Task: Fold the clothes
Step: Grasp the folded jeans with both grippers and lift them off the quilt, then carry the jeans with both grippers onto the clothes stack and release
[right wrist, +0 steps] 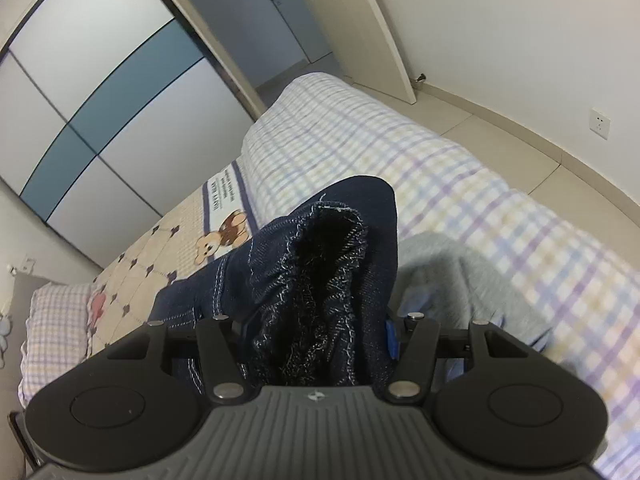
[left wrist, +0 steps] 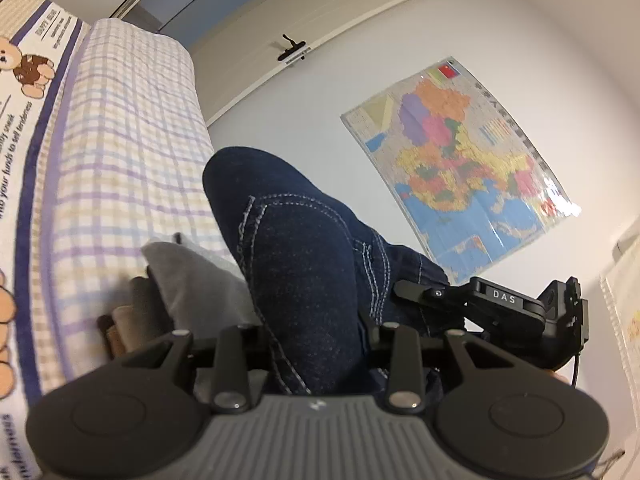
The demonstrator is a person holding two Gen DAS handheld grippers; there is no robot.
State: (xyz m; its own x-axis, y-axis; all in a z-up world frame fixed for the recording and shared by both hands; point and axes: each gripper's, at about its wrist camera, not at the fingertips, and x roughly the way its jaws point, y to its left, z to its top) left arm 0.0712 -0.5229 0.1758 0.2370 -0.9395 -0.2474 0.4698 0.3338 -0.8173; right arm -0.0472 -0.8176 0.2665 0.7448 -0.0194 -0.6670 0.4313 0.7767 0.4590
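Both tongs were pinching the dark jeans (left wrist: 304, 264): the left tongs (left wrist: 316, 344) on a stitched seam, the right tongs (right wrist: 316, 344) on the bunched waistband, lifted above the checked bed (right wrist: 460, 168). Risk: heavy denim could slip out and land on the grey garment (right wrist: 460, 280) beyond.

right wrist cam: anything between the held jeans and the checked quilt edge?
Yes: a grey garment lies on the checked quilt, right of the jeans that the right tongs hold. Right wrist view.
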